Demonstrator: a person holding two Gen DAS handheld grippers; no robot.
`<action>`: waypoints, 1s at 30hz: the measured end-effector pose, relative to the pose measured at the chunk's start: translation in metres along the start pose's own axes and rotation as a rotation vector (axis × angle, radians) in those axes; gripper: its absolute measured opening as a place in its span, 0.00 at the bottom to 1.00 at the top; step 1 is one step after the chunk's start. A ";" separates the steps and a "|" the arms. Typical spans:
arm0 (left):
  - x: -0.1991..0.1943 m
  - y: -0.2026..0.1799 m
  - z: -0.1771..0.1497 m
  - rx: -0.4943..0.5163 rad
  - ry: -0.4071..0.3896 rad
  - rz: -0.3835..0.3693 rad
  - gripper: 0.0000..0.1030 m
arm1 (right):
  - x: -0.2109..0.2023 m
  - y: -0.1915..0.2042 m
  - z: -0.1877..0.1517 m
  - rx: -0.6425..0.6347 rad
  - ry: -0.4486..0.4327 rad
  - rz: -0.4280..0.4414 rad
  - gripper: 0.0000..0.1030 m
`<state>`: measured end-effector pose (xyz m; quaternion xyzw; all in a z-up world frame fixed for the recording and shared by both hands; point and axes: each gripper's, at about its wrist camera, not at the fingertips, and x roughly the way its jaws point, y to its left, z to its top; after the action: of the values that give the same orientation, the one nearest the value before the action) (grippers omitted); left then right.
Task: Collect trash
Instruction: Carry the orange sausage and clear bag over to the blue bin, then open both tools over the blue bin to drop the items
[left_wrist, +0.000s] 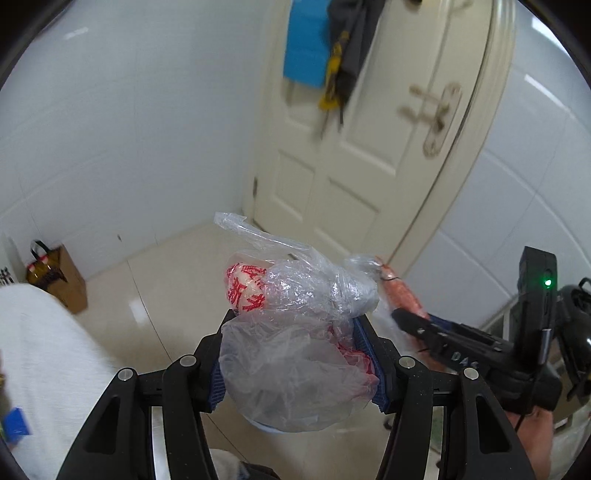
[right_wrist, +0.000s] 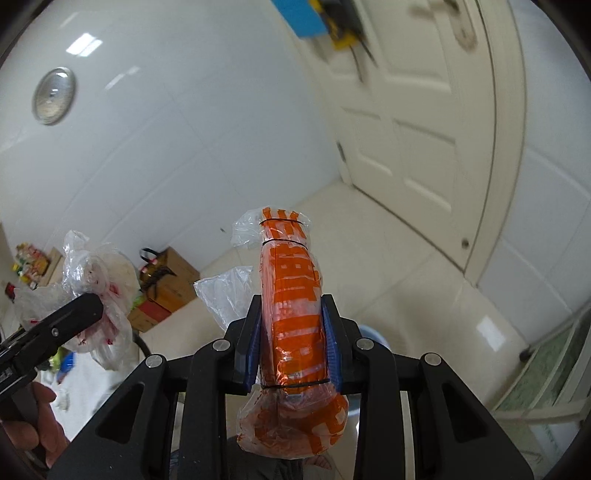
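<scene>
Starting at the far left of my left camera, a brown paper bag with a bottle in it sits on the floor against the tiled wall, and nearer to me a pale, blurred surface fills the corner. Dead centre, my left gripper is clamped on a crumpled clear bag with red print, its blue pads pressed into the plastic on both sides, the knotted end poking up over the beige floor. Behind it stands the cream door with dark clothes and something blue hanging on it. At the right edge I catch my right gripper from the side, a green light glowing on its body, only a sliver of orange showing. Over to my right camera: on its left the clear bag and left gripper appear from outside, with my left hand's fingers wrapped on the grip below, and a round metal disc on the wall that the other view never shows. In the middle, my right gripper squeezes an orange printed roll bound with black bands, upright between the pads. A blue rim peeks out beneath it; I cannot tell what it belongs to.
</scene>
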<state>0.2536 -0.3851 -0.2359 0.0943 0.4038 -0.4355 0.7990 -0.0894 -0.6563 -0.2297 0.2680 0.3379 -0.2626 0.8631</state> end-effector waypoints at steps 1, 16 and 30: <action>0.012 -0.002 0.006 -0.003 0.021 0.001 0.54 | 0.008 -0.005 -0.003 0.011 0.013 -0.006 0.29; 0.173 0.011 0.038 -0.027 0.309 0.035 0.54 | 0.104 -0.053 -0.028 0.128 0.179 -0.037 0.29; 0.255 -0.011 0.072 0.007 0.396 0.156 0.99 | 0.132 -0.074 -0.037 0.205 0.246 -0.045 0.54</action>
<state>0.3612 -0.5862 -0.3720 0.2118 0.5428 -0.3465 0.7351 -0.0688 -0.7217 -0.3694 0.3772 0.4185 -0.2801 0.7772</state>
